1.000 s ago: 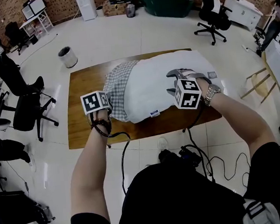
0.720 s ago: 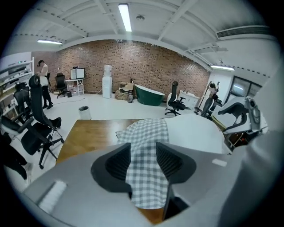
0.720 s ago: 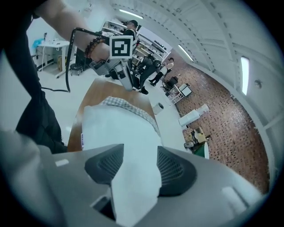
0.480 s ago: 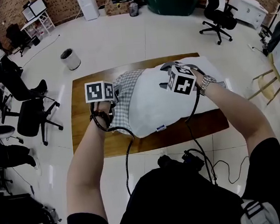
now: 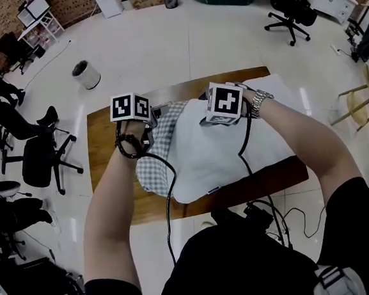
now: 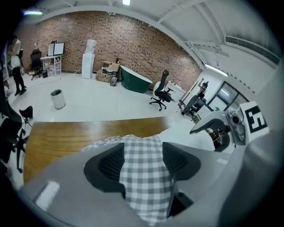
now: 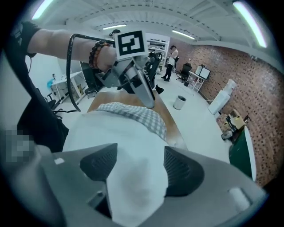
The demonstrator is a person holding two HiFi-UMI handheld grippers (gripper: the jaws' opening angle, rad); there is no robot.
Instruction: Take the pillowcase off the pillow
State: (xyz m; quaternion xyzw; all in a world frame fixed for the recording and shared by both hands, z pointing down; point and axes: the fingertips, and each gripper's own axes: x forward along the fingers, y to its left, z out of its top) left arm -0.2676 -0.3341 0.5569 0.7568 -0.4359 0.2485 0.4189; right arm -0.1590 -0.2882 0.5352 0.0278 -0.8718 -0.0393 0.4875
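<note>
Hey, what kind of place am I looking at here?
Probably a large open workspace or lab: a brick wall, several office chairs on a white floor, and a wooden table.

One pillow (image 5: 223, 153), one pillowcase (image 5: 170, 129), one table (image 5: 110, 182)

Head camera looks steeply down on the table (image 5: 112, 198) from its near long edge; gripper cameras ride close behind their jaws, left facing the brick wall (image 6: 111, 40), right facing the left gripper (image 7: 148, 99) along the tabletop; all share the checked cloth (image 5: 151, 169)
</note>
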